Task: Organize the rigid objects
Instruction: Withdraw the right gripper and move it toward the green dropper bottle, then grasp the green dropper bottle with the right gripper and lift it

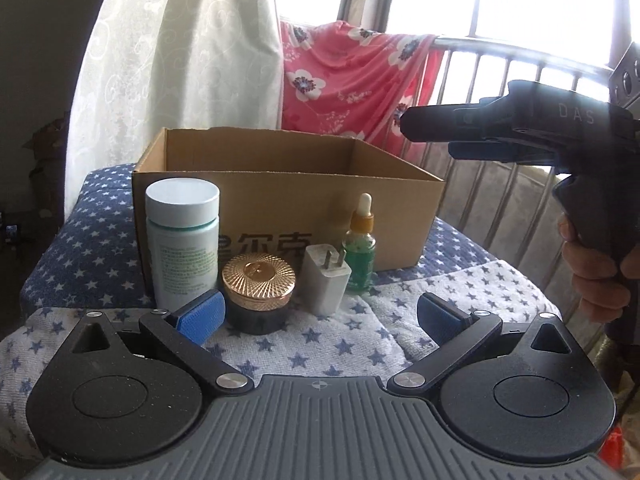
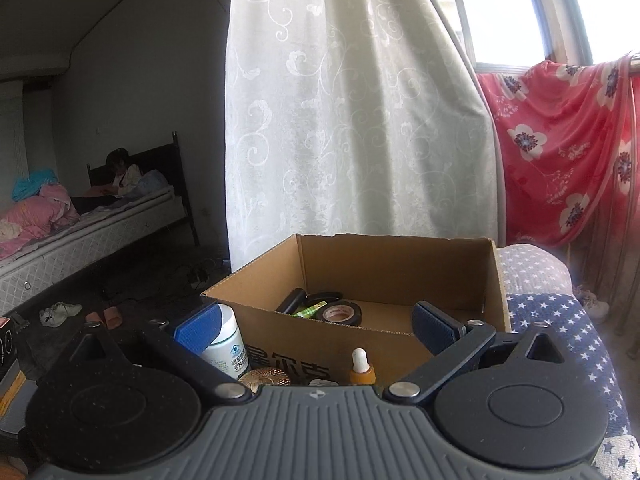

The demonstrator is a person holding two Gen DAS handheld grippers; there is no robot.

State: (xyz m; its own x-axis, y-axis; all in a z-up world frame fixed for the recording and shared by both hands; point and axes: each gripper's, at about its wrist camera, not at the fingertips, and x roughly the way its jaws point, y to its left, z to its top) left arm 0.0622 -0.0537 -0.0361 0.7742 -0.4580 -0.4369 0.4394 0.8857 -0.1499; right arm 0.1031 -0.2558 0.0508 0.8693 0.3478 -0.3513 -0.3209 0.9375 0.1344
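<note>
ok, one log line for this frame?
left gripper: open, empty | right gripper: open, empty | bottle, jar, charger, dropper: outside box | tape: inside

Left wrist view low and near, level; right wrist view higher, looking down; shared cardboard box [image 1: 280,200] [image 2: 380,280].

Four upright obstacles in a tight row just before the cardboard box [image 1: 288,200]: white pill bottle [image 1: 182,240], gold-lidded jar [image 1: 258,292], white charger [image 1: 326,280], green dropper bottle [image 1: 360,252]. Jar crowded against the pill bottle, charger just beside the dropper; only narrow slots between. Open star-print cloth [image 1: 320,344] in front of the row. Box open-topped; tape roll [image 2: 340,313] and dark items along its left floor, bare floor at right. Curtain [image 2: 352,120] close behind.
</note>
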